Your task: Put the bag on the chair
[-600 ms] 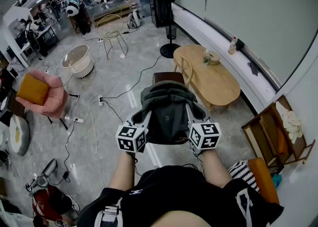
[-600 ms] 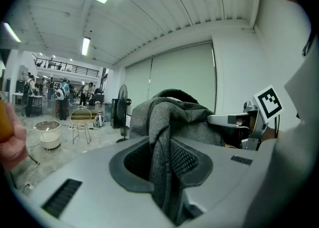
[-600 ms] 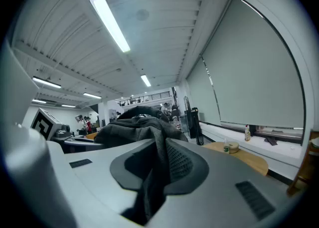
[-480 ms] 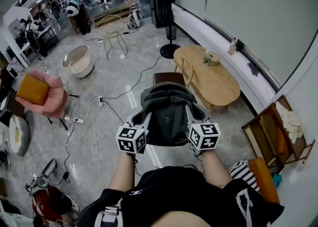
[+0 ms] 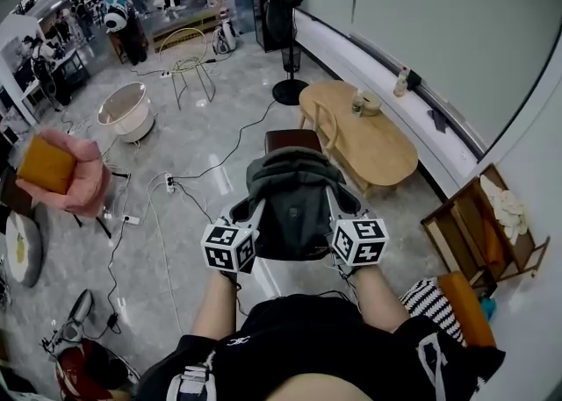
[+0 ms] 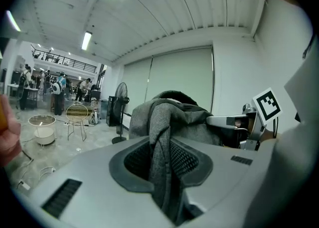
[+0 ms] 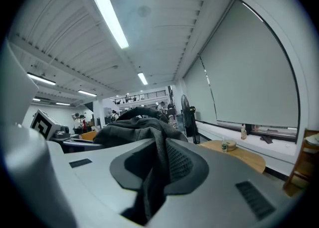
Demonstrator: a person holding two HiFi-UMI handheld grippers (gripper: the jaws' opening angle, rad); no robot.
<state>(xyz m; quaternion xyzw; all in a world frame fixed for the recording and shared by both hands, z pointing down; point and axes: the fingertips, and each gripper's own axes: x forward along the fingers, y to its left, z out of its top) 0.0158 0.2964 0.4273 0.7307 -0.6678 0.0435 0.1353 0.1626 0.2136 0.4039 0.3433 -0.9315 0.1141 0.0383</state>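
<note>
A dark grey backpack (image 5: 294, 202) hangs in the air in front of the person, held from both sides. My left gripper (image 5: 252, 211) is shut on a fold of its fabric (image 6: 167, 122) at the bag's left edge. On the bag's right edge my right gripper (image 5: 336, 206) is likewise shut on a grey fold (image 7: 149, 137). A chair with a dark brown seat (image 5: 294, 138) and a curved wooden back (image 5: 327, 120) stands on the floor just beyond the bag. The bag hides the near part of the seat. Both marker cubes sit close to the person's body.
An oval wooden table (image 5: 369, 136) with a cup and a bottle stands right of the chair. A pedestal fan (image 5: 285, 48) is behind it. Cables and a power strip (image 5: 171, 184) run over the floor at left, near a pink armchair (image 5: 75, 175). A wooden rack (image 5: 479, 232) is at right.
The head view has shifted a little, so the room sits slightly further left in the picture. The bag and both grippers keep the same hold and place before the body.
</note>
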